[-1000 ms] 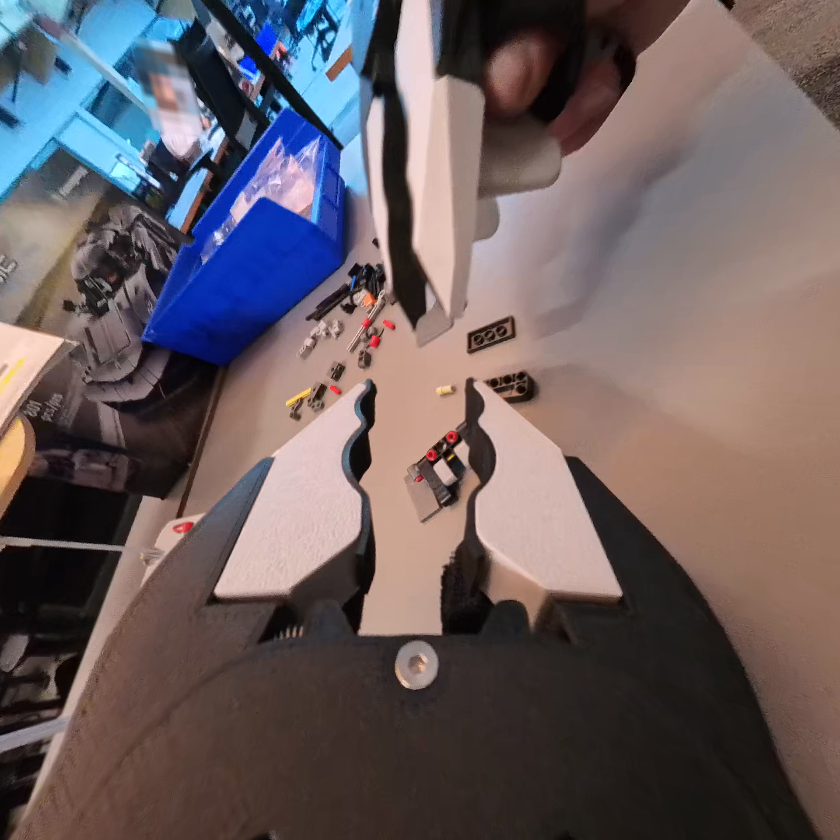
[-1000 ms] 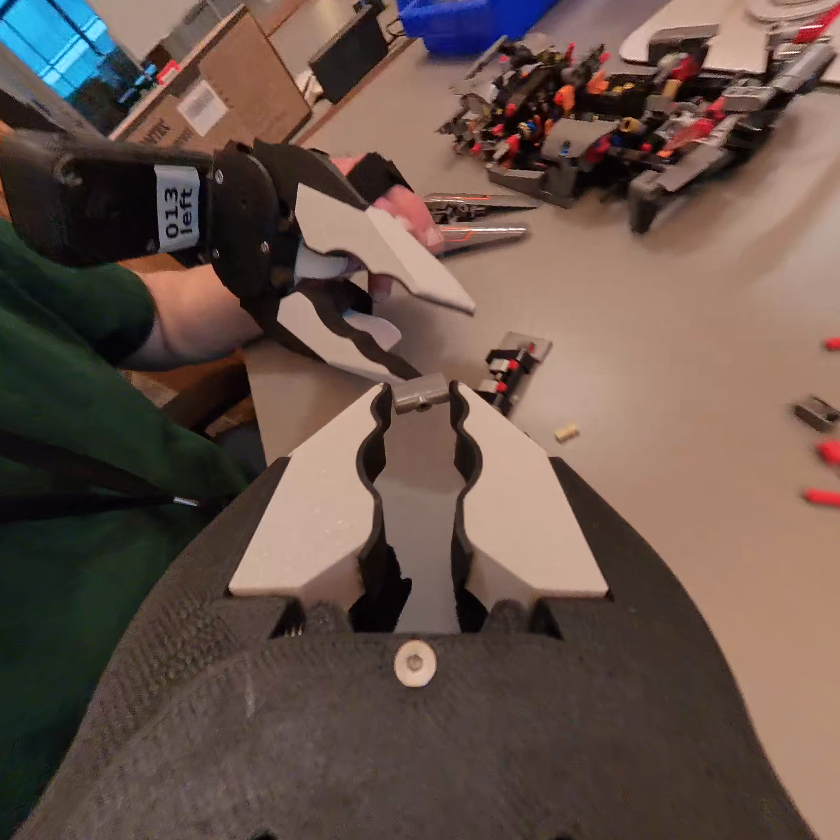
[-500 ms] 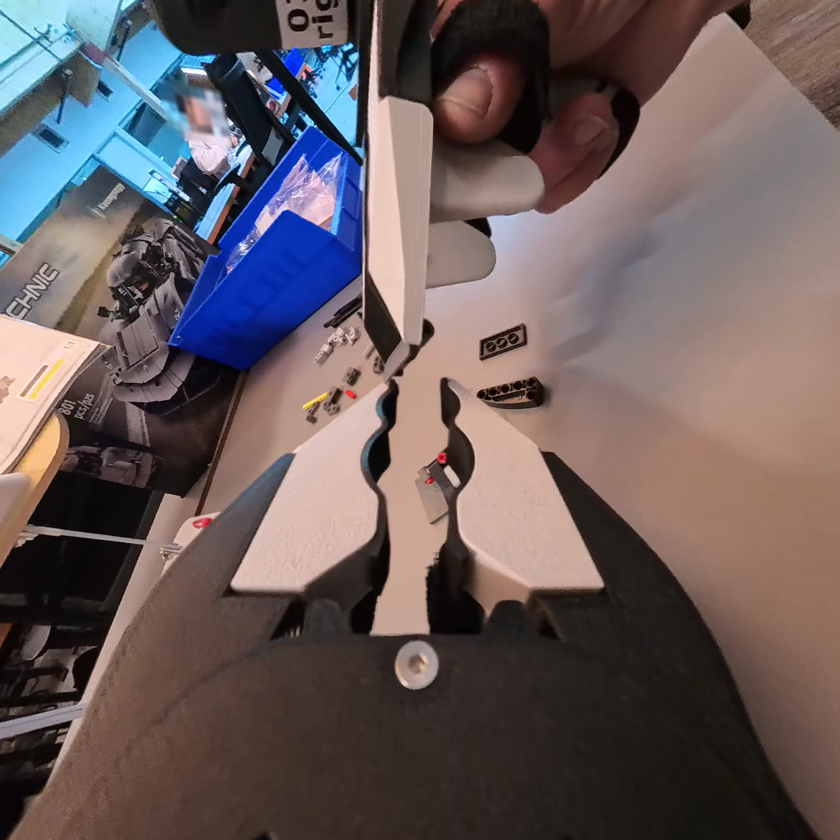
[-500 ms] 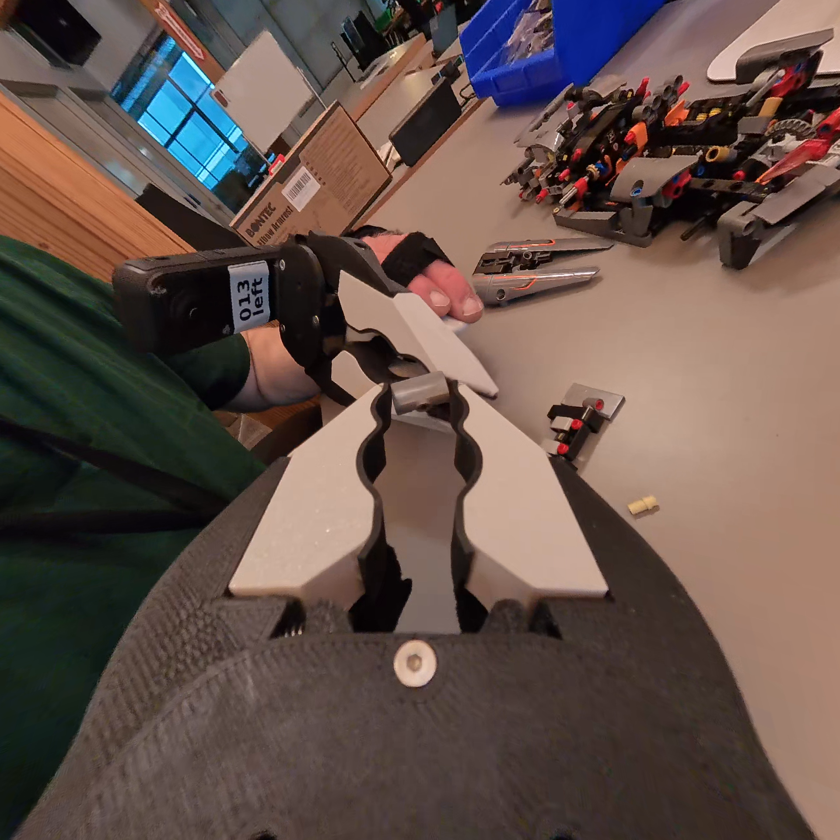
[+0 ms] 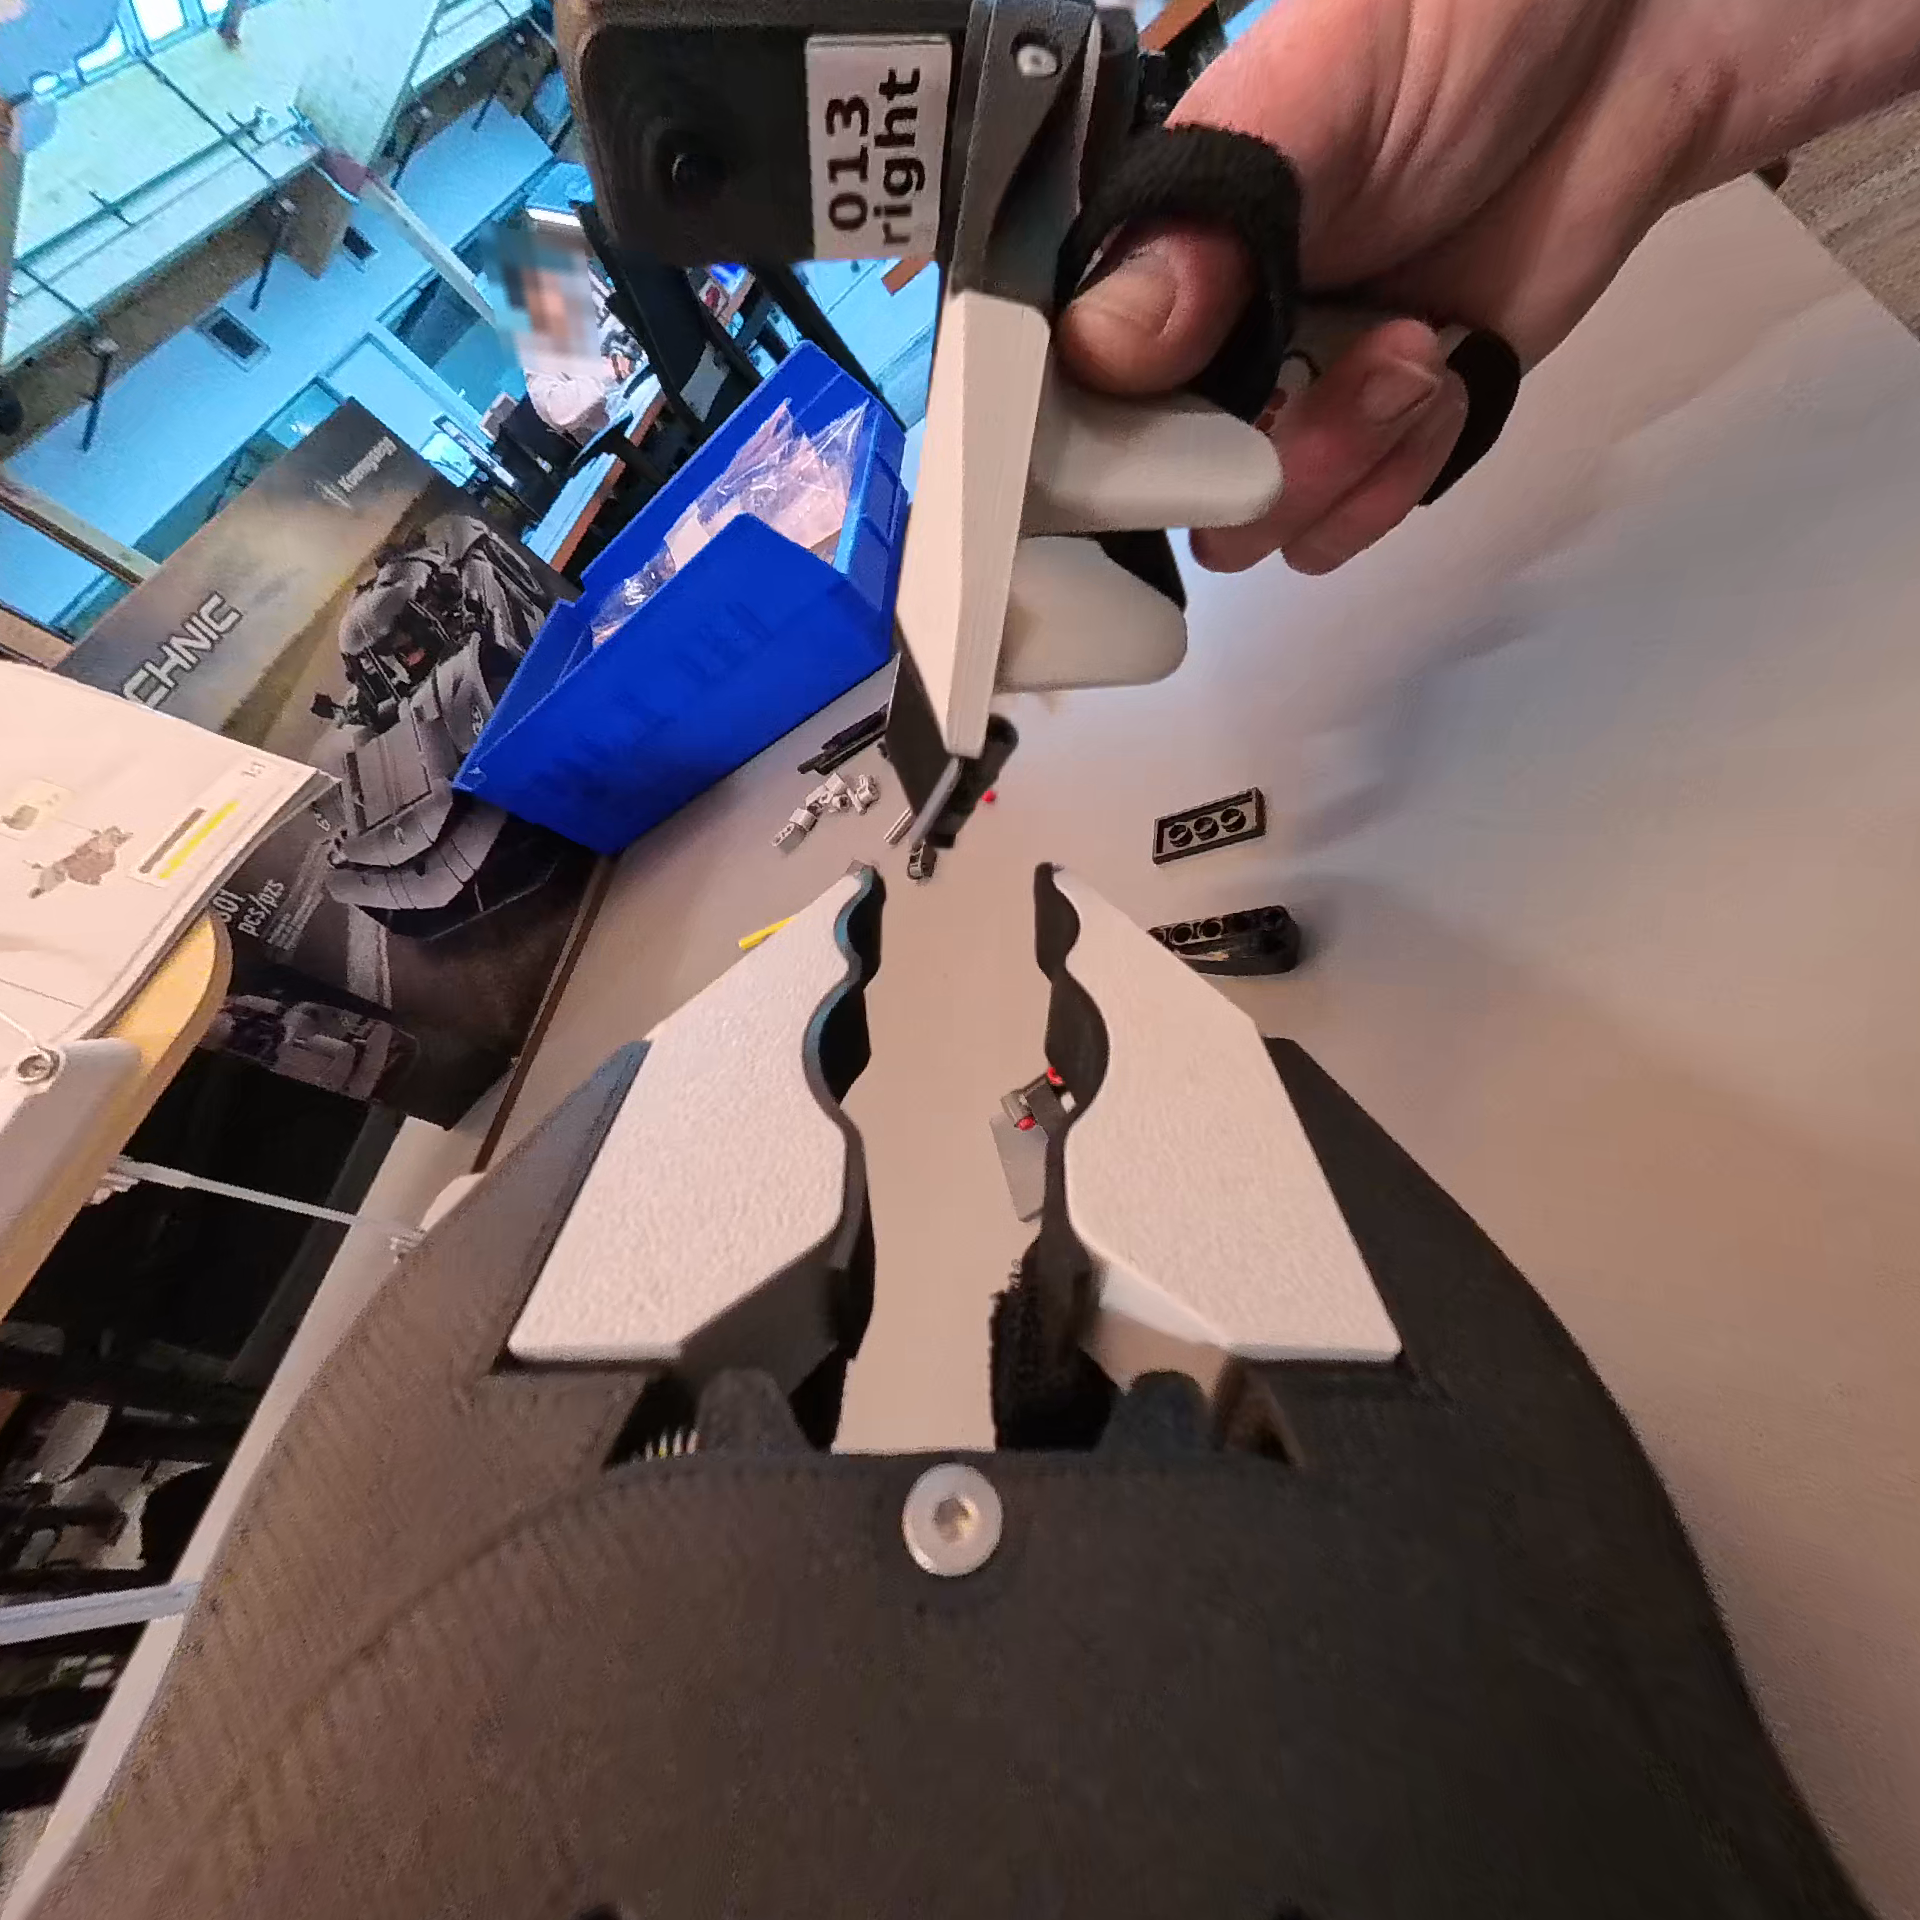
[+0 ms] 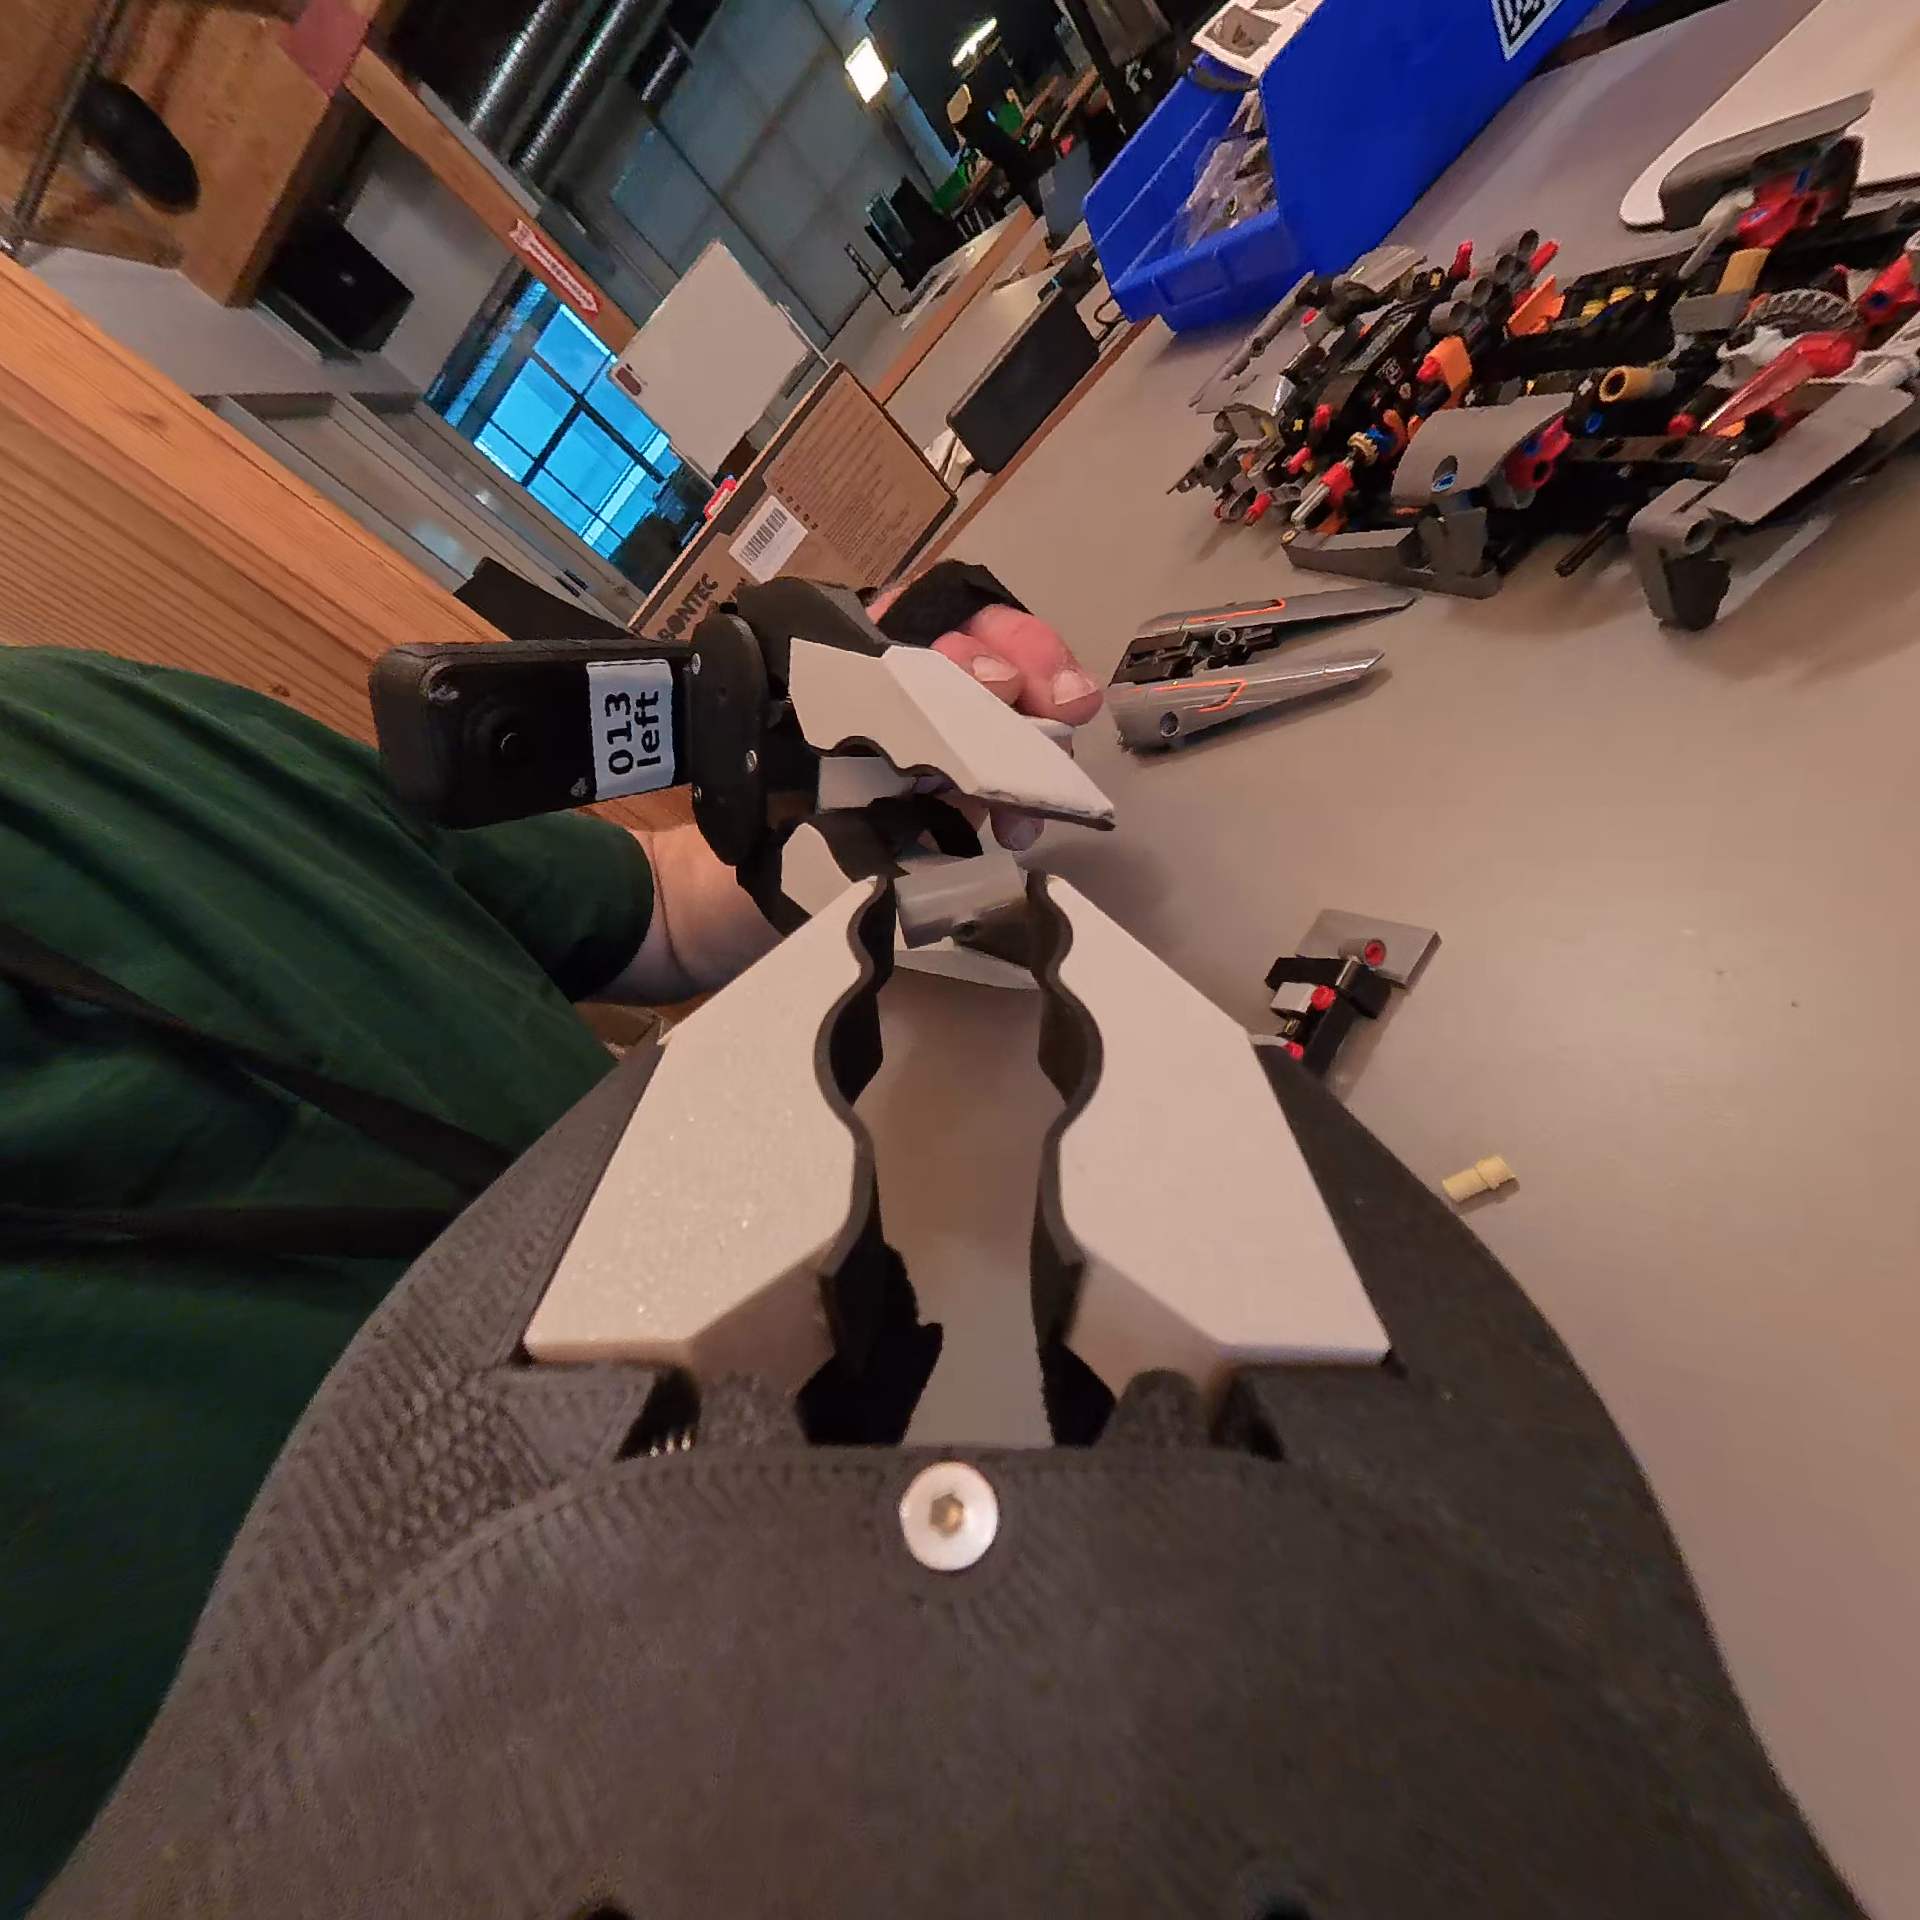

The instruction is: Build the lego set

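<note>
My right gripper [image 6: 961, 883] is shut on a small grey lego piece [image 6: 961, 909] and holds it above the table. In the left wrist view the right gripper [image 5: 951, 779] comes down from above, edge-on, just beyond my left gripper's tips. My left gripper [image 5: 956, 881] is open and empty, raised over the table; its upper finger [image 6: 945, 727] shows right behind the grey piece. A small grey subassembly with red pins [image 6: 1351, 971] lies on the table, partly hidden by my left finger in the left wrist view [image 5: 1023, 1138].
A large partly built model [image 6: 1610, 416] and two pointed grey panels [image 6: 1247, 675] lie farther off. A tan pin [image 6: 1481, 1182] lies near. A blue bin [image 5: 707, 665], set box [image 5: 343, 727], booklet [image 5: 114, 831], black plate [image 5: 1208, 826], black beam [image 5: 1231, 935] and loose parts [image 5: 831, 805] lie ahead. Left and right tips are no more than a few centimetres apart.
My right gripper has brought the grey piece up close to my left gripper's tips. My left gripper's jaws are narrower than a second ago and a little wider than half a second ago.
</note>
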The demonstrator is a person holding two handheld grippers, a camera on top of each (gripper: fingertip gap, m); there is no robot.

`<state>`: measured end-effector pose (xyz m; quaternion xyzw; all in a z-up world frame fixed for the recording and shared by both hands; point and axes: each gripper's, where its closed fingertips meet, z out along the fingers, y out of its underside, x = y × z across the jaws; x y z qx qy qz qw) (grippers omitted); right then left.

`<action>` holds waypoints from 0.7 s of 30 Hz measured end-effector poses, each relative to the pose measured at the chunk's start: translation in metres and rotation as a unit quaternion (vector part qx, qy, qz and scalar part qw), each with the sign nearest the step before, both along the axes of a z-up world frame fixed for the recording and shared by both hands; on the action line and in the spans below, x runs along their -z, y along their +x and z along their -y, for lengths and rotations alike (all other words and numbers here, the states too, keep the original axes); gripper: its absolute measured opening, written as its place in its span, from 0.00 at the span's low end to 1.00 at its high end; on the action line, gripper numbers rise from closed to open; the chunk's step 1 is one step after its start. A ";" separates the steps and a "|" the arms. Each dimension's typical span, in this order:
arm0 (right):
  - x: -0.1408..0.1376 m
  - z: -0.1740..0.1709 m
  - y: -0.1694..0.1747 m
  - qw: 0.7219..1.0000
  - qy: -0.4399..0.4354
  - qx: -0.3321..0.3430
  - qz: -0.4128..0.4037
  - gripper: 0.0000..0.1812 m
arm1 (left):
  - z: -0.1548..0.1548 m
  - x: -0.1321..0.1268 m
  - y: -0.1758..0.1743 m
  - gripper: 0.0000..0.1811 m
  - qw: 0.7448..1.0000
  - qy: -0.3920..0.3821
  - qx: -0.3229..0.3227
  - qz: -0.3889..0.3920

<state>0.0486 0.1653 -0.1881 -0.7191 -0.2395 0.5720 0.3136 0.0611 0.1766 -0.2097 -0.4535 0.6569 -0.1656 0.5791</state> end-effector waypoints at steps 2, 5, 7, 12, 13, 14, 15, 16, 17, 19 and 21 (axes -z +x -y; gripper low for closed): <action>0.002 0.001 -0.002 1.000 -0.005 -0.005 0.002 0.13 | 0.002 -0.003 0.000 0.11 1.000 0.011 0.004 0.004; 0.005 0.000 -0.004 1.000 -0.012 -0.007 0.006 0.13 | 0.006 -0.007 -0.001 0.08 0.999 0.039 0.005 0.006; 0.006 0.000 -0.006 1.000 -0.021 -0.011 0.005 0.13 | 0.009 -0.007 0.000 0.05 0.998 0.055 0.010 -0.002; 0.010 0.002 -0.009 0.999 -0.042 -0.019 0.004 0.13 | 0.011 -0.004 -0.001 0.03 0.998 0.055 0.013 -0.017; 0.010 0.002 -0.009 0.999 -0.041 -0.017 0.003 0.13 | 0.011 -0.004 -0.001 0.03 0.998 0.055 0.012 -0.016; 0.008 0.001 -0.009 0.999 -0.040 -0.014 -0.002 0.13 | 0.010 -0.006 -0.002 0.03 0.998 0.055 0.010 -0.013; 0.006 0.000 -0.008 0.999 -0.040 -0.010 -0.005 0.15 | 0.010 -0.008 -0.002 0.03 0.999 0.053 0.008 -0.010; 0.006 0.000 -0.007 0.999 -0.041 -0.004 -0.005 0.17 | 0.009 -0.010 -0.003 0.03 0.999 0.050 0.006 -0.005; 0.006 -0.001 -0.004 0.999 -0.037 0.002 -0.002 0.18 | 0.007 -0.011 -0.004 0.03 0.999 0.046 0.004 -0.003; 0.003 -0.001 0.007 1.000 -0.022 0.016 0.004 0.18 | 0.004 -0.011 -0.005 0.03 0.999 0.037 -0.001 0.000; 0.002 -0.005 0.026 0.999 -0.004 0.042 0.026 0.18 | 0.003 -0.012 -0.006 0.03 1.000 0.029 -0.002 0.005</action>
